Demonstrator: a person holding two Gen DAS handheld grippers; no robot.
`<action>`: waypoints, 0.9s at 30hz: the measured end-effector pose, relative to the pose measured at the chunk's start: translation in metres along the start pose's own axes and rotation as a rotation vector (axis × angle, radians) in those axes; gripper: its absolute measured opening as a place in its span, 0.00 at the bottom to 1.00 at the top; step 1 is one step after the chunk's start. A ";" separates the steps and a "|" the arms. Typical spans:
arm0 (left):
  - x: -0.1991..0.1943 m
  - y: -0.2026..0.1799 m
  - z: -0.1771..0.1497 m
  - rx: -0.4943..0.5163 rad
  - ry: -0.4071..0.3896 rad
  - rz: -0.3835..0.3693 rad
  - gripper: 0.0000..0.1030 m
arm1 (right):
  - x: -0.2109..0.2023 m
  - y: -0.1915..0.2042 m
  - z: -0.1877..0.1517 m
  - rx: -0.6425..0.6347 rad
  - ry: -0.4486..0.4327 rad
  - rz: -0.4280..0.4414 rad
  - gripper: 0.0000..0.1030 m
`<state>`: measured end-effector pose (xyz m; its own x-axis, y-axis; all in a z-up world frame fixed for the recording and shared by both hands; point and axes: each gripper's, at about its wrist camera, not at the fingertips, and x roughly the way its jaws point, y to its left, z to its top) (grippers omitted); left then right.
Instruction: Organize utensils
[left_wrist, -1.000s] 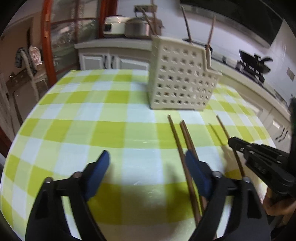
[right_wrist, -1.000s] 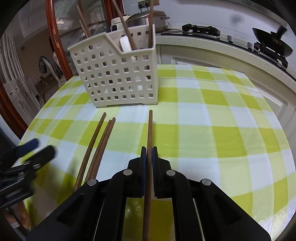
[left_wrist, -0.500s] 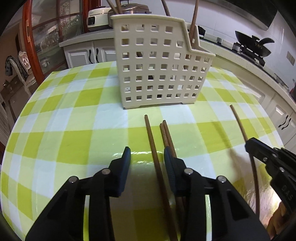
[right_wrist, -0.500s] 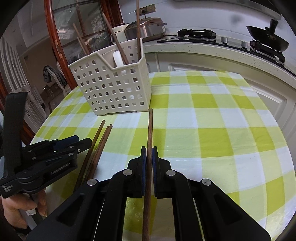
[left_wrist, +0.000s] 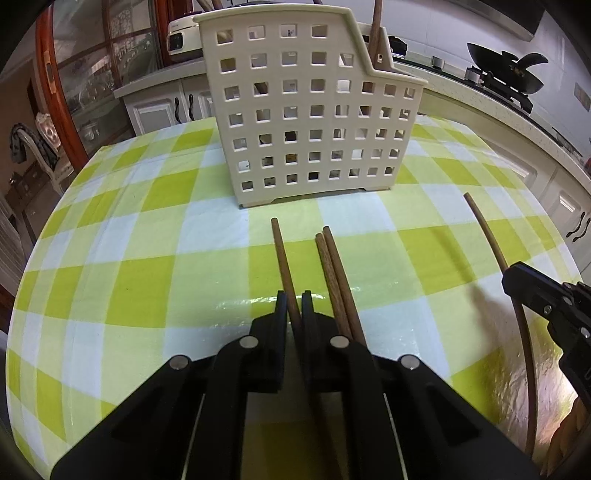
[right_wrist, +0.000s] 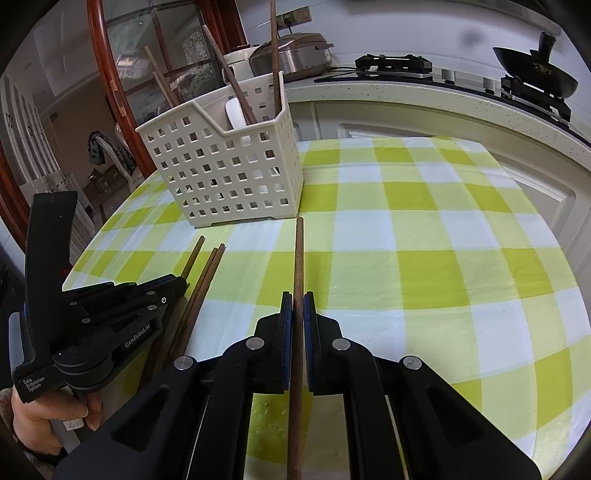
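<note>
The left hand-held gripper (left_wrist: 294, 308) has its jaws drawn in tight on 1 slim brown wooden chopstick (left_wrist: 282, 258), the leftmost of 3 that lie side by side on the surface (left_wrist: 110, 258) covered in a green-and-white checked cloth. Just beside it on the right, the other 2 brown chopsticks (left_wrist: 334, 273) lie touching each other, untouched by any pad. The right hand-held gripper (right_wrist: 297, 312) is likewise clamped narrow on a 4th brown wooden chopstick (right_wrist: 299, 258), which points toward the cream perforated plastic basket (right_wrist: 229, 173) standing just beyond its tip. That basket already holds several upright wooden chopsticks (right_wrist: 274, 55) and a white spoon (right_wrist: 236, 114). Judging by this, the sorting is partly done: 4 chopsticks remain on the cloth, 2 of them gripped and ready to be carried to the basket, 2 not yet picked up.
</note>
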<state>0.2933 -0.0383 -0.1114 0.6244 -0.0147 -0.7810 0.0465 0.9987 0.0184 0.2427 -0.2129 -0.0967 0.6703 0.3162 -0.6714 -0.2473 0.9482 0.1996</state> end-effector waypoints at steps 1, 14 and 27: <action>0.000 0.001 0.000 -0.005 -0.001 -0.005 0.07 | 0.000 0.000 0.000 0.000 0.001 -0.001 0.06; -0.036 0.022 0.001 -0.069 -0.093 -0.069 0.06 | -0.010 0.008 0.008 -0.011 -0.052 0.021 0.06; -0.108 0.028 -0.007 -0.071 -0.292 -0.072 0.06 | -0.043 0.023 0.020 -0.036 -0.182 0.057 0.06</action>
<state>0.2220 -0.0081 -0.0313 0.8196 -0.0886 -0.5661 0.0506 0.9953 -0.0825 0.2220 -0.2037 -0.0485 0.7692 0.3726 -0.5190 -0.3107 0.9280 0.2058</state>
